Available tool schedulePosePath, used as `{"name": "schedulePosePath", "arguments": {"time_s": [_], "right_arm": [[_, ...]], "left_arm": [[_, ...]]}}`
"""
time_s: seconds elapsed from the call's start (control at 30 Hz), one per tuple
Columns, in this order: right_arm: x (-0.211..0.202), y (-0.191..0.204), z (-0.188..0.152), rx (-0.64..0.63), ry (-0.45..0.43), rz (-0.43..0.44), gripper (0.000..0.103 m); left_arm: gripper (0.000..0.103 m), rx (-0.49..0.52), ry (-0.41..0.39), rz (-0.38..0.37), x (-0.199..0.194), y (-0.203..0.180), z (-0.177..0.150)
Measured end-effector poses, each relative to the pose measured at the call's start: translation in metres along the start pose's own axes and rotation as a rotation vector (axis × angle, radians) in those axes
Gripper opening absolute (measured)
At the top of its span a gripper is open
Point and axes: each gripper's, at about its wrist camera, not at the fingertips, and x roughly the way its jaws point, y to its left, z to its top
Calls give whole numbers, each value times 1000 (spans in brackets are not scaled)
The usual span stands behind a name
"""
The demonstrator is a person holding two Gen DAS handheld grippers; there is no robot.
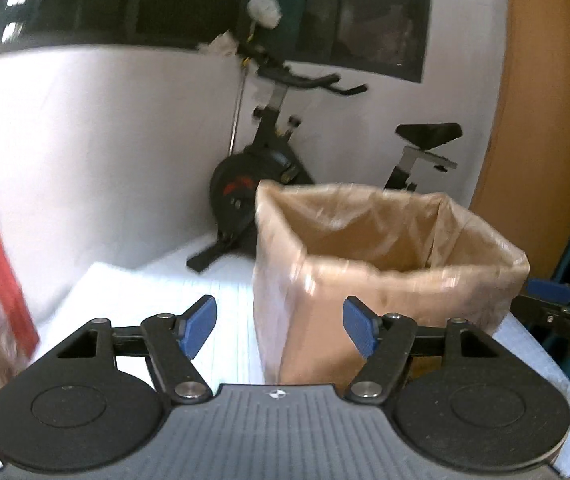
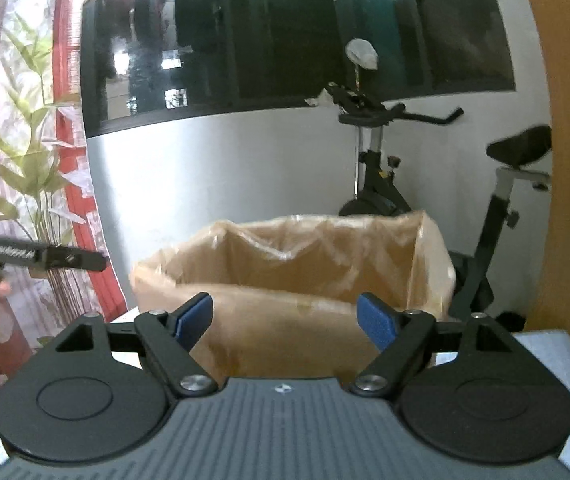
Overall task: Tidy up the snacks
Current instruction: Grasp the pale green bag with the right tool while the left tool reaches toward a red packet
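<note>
Stood on the white table: tall cardboard box lined with clear plastic, mouth open, no snacks visible. Left gripper and right gripper both spread apart, empty, close before the box. Best next: turn away toward the snacks, clear of the liner.

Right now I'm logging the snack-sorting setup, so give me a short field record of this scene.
container: cardboard box lined with a clear plastic bag, top open
contents: none visible
surface: white table
left hand-held gripper: open, empty, in front of the box
right hand-held gripper: open, empty, facing the box
background: exercise bike, dark window, plant
</note>
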Motion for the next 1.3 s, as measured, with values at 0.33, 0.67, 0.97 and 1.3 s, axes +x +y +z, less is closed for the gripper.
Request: {"name": "schedulePosePath", "arguments": {"time_s": [0.33,0.67,0.97,1.3], "right_arm": [[24,3,-60,33,212,-47,87],[62,-11,-77,177,392,-101,94],[65,-24,-97,266,456,-124,103],[72,-21,-105,240,471,-137,103]], "left_arm": [[72,-140,115,89,0,25,-70],[71,-120,170,76,6,22,-95],[71,-87,212,38,14,13,-106],[71,-96,249,43,16,15,-119]]}}
